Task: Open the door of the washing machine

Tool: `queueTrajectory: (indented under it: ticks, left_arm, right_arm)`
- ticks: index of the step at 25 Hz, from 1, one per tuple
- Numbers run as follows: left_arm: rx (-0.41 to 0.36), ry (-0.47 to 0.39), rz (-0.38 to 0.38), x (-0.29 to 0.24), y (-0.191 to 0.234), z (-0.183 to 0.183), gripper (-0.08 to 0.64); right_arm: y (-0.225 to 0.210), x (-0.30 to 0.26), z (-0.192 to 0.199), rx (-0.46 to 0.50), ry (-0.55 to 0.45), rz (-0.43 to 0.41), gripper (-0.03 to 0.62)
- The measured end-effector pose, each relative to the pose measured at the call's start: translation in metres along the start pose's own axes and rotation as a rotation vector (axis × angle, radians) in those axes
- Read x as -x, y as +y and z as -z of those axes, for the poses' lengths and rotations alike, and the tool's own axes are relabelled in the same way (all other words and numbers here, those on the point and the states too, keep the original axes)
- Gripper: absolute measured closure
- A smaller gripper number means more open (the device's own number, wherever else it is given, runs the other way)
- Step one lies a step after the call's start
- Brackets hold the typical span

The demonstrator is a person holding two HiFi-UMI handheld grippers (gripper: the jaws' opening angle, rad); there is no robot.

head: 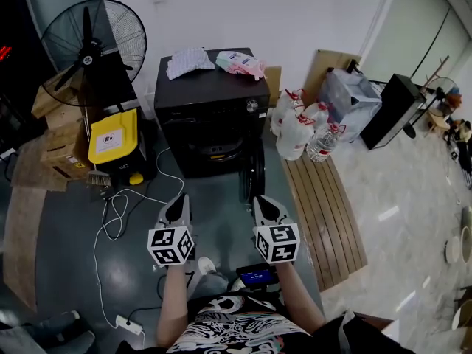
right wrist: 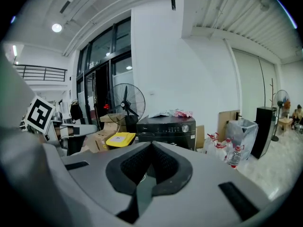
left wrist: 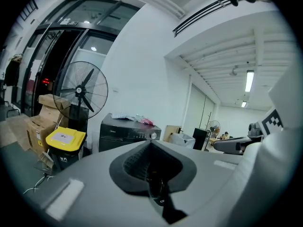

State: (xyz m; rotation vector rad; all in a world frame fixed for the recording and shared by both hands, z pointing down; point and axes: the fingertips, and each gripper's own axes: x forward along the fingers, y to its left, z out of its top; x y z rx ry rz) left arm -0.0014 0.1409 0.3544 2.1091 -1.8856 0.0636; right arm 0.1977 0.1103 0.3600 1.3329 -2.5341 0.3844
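Note:
The black front-loading washing machine (head: 210, 98) stands against the far wall; it also shows in the left gripper view (left wrist: 128, 130) and the right gripper view (right wrist: 166, 127). Its round door (head: 254, 174) appears swung out at the front right, seen edge-on beside the drum opening (head: 214, 152). My left gripper (head: 179, 205) and right gripper (head: 263, 205) hover side by side over the floor, a short way in front of the machine. Both are shut with nothing between the jaws, as each gripper view shows (left wrist: 150, 143) (right wrist: 151, 145). Neither touches the machine.
A cloth (head: 188, 62) and a pink packet (head: 240, 63) lie on the machine's top. Left of it stand a fan (head: 92, 46), cardboard boxes (head: 63, 142) and a yellow-lidded bin (head: 114, 135). Water bottles (head: 302, 131) and wooden slats (head: 324, 212) are on the right. A white cable (head: 110, 220) crosses the floor.

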Motion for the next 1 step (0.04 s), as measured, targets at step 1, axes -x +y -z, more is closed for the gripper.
queueTrajectory:
  ticks: [1]
  left_arm:
    - [0.0,0.0,0.003,-0.0005,-0.0021,0.0005,0.558]
  right_arm:
    - [-0.0014,0.0005,0.0011,0.014,0.005,0.002,0.591]
